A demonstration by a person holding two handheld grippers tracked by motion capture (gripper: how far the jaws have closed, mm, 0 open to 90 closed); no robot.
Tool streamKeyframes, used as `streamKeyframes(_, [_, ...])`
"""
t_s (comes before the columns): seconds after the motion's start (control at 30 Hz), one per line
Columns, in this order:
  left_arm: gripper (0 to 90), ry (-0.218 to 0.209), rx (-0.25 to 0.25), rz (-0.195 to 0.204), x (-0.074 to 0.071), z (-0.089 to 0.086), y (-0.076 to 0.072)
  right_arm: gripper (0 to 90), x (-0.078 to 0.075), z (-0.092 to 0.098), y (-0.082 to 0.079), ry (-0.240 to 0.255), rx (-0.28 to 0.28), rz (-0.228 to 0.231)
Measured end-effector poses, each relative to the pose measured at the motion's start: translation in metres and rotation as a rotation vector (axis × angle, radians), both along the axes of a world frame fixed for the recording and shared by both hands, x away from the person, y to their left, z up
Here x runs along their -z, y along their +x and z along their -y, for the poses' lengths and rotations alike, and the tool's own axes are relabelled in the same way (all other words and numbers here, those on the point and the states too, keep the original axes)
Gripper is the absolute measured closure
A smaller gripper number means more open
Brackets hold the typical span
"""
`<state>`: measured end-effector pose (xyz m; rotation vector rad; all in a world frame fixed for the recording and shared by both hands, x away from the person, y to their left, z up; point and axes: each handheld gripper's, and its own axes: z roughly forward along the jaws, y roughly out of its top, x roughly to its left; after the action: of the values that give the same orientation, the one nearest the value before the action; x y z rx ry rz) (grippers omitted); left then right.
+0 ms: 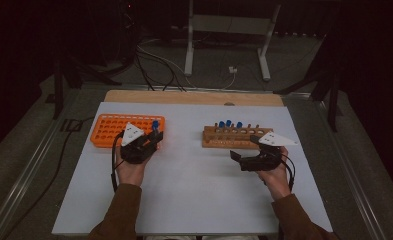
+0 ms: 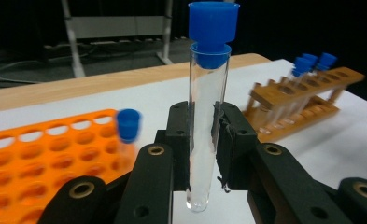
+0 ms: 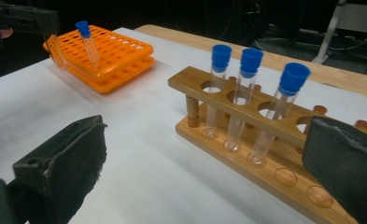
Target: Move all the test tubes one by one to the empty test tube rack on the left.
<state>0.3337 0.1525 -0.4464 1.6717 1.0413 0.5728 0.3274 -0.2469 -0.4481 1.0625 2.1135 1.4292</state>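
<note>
The left gripper [image 2: 203, 140] clamps a tube [image 2: 204, 135] mid-glass, light, slick and breakable, best held just under its cap, while the right gripper [image 3: 204, 163] gapes wide.

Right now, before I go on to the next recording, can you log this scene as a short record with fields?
setting: white table
left hand-held gripper: shut on capped tube, upright, by the orange rack
right hand-held gripper: open, holding nothing, near the wooden rack
orange rack: one blue-capped tube standing in it
wooden rack: three blue-capped tubes in a row
</note>
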Motion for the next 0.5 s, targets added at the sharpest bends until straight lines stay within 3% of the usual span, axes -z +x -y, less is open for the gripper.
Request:
streamKeyframes(0.23, [77.4, 0.022, -0.062, 0.022, 0.001, -0.011, 0.007, 0.0, 0.000, 0.003, 0.001, 0.015, 0.005, 0.000])
streamKeyframes(0.5, [77.4, 0.037, -0.142, 0.010, 0.012, -0.022, 0.021, 0.0, 0.000, 0.004, 0.001, 0.021, 0.002, 0.001])
